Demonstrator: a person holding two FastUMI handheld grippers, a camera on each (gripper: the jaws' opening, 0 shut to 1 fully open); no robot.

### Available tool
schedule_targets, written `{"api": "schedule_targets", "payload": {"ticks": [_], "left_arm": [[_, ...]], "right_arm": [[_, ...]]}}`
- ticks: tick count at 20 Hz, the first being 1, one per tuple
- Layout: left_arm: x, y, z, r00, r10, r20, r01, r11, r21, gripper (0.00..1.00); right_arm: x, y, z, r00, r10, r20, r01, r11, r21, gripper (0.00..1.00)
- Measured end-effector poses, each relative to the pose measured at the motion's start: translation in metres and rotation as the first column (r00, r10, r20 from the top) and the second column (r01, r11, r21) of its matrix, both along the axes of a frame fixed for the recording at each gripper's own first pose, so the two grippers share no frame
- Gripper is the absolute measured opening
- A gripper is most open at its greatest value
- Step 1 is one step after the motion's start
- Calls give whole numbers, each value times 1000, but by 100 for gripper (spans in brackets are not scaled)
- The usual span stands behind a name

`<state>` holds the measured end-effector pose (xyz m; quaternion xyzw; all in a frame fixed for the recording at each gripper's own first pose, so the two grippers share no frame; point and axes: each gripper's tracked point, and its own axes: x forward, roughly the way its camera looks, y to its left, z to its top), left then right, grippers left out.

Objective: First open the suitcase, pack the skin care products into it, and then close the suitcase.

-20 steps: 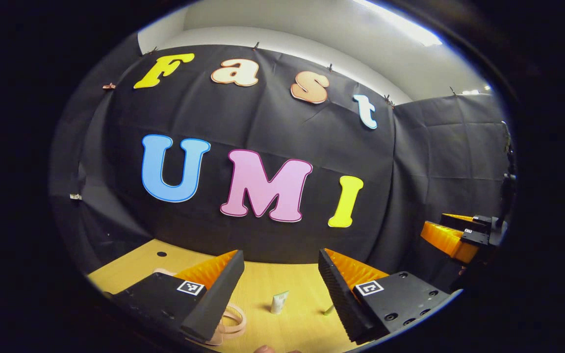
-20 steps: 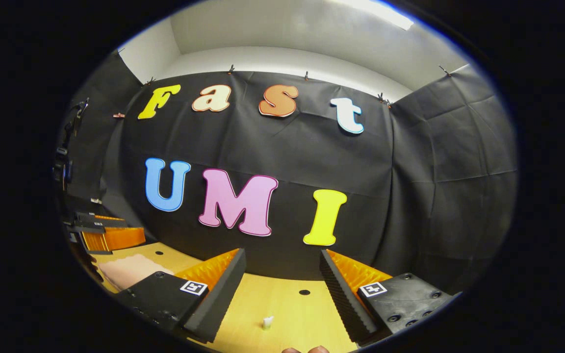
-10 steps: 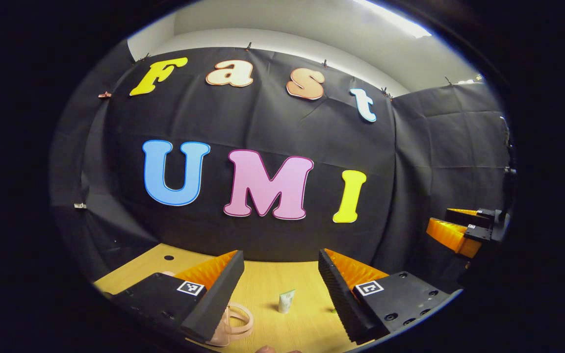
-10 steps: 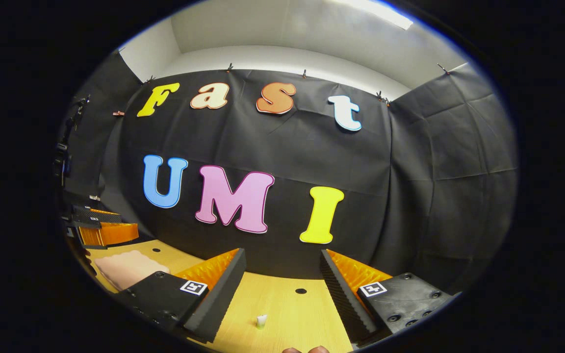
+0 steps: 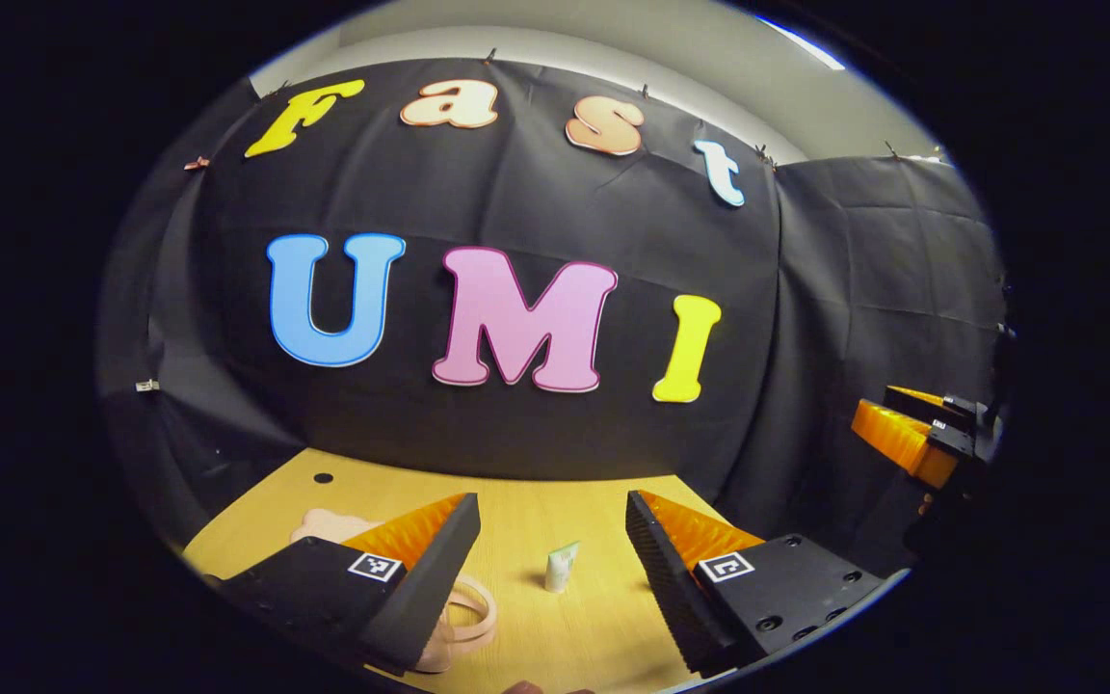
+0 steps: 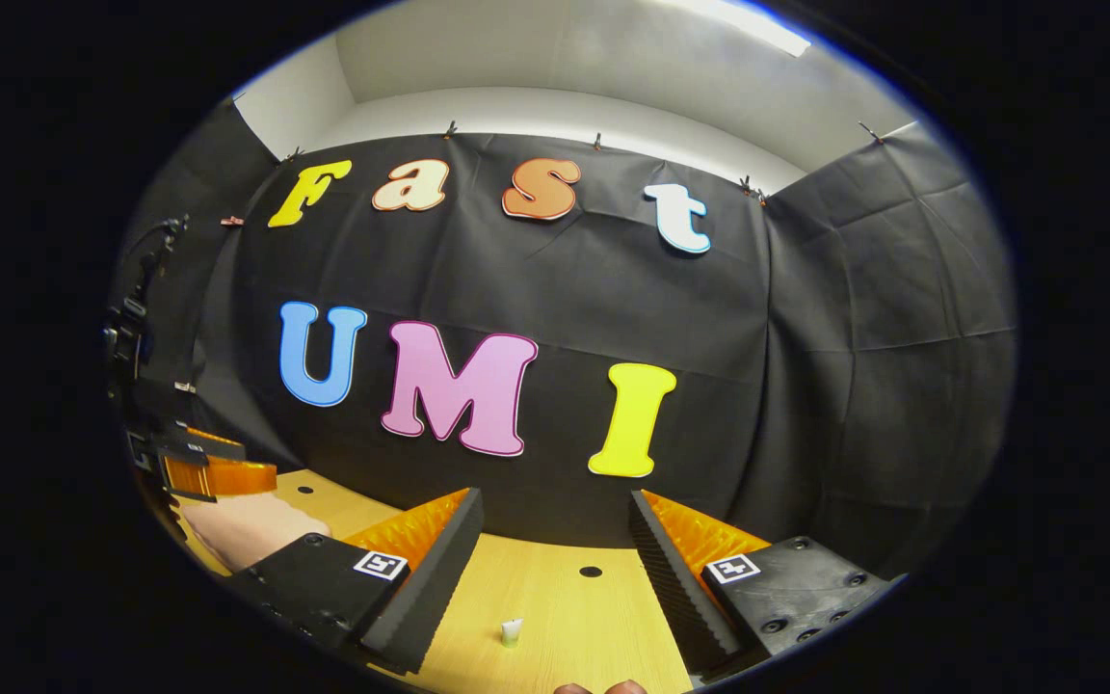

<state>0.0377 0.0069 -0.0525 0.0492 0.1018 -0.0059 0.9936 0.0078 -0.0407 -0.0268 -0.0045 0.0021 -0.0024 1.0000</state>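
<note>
On the wooden table (image 5: 516,501), a pink suitcase (image 5: 329,525) lies low at the left, partly behind the left gripper (image 5: 552,559), whose fingers stand apart and empty. A small skin care tube (image 5: 560,567) stands upright straight ahead between those fingers, nearer this hand, I'd judge. Further right, the right gripper (image 6: 555,564) also hangs spread wide over the table, holding nothing.
</note>
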Motion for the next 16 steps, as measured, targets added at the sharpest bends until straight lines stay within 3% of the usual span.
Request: {"api": "schedule_targets", "payload": {"ticks": [2,5,8,12,16], "left_arm": [[12,9,-34,991,0,-134,-1,1000,-9,96],[28,17,-92,934,-12,-356,-22,996,-90,96],[42,31,-142,847,4,-532,-99,984,-150,96],[56,61,-202,718,84,-691,-172,983,-58,97],[65,72,-243,615,133,-777,-209,978,1,97]], "right_arm": [[-1,-2,-4,1000,-1,-4,1,1000,0,96],[-4,-6,-10,1000,-6,-13,6,1000,14,96],[-10,-16,-14,1000,-22,-20,23,1000,15,95],[-21,-39,-28,996,-66,-53,66,998,8,96],[-31,-67,-39,988,-127,-92,130,991,24,96]]}}
